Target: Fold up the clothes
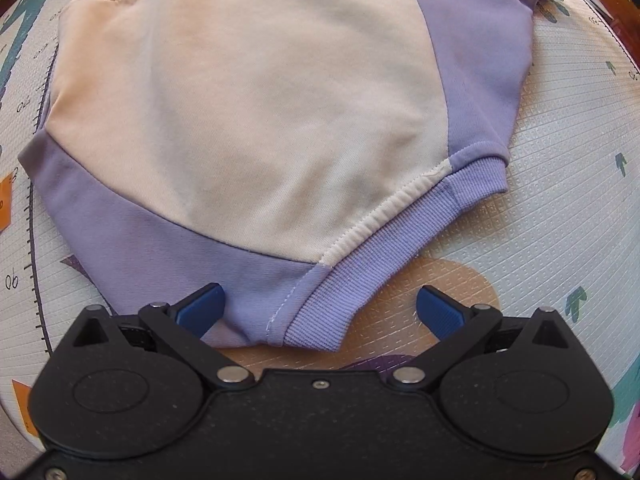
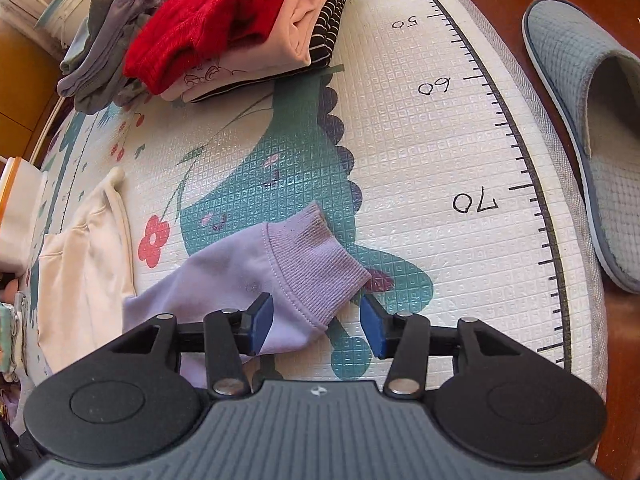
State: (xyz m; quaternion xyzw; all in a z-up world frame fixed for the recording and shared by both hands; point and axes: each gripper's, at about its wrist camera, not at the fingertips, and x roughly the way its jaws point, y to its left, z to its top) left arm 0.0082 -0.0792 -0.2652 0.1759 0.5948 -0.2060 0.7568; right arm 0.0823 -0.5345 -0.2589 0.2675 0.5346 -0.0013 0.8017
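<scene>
Left wrist view: a cream and lilac sweatshirt [image 1: 256, 104] lies spread flat on the play mat [image 1: 560, 208], filling the picture from 9 to 2 o'clock, its ribbed hem [image 1: 360, 264] running toward 6 o'clock.
Left gripper: the left gripper [image 1: 320, 312] hangs over the hem corner with its jaws spread wide; the cloth sits between the blue pads but neither pad presses on it, so nothing is held.
Right wrist view: the lilac sleeve [image 2: 240, 276] lies stretched out on the mat, its ribbed cuff [image 2: 316, 252] at centre, pointing toward 2 o'clock.
Right gripper: the right gripper [image 2: 316, 328] has its jaws parted about halfway, with the lower edge of the cuff between them; the pads do not clamp it.
Done so far: a stack of folded clothes [image 2: 248, 28], red on top, then pink, then striped, sits on the mat at 11 o'clock, so several garments look finished.
Left to do: this sweatshirt looks wholly unfolded; by my reading the sleeves need bringing in and the body needs doubling. A heap of grey socks [image 2: 108, 32] at 10 o'clock looks loose and unsorted.
Containers: no basket or bin shows clearly; pale shapes at the far 10 o'clock edge are too blurred to name.
Off the mat: a blue slipper [image 2: 592, 128] rests on the floor at 2 o'clock.
</scene>
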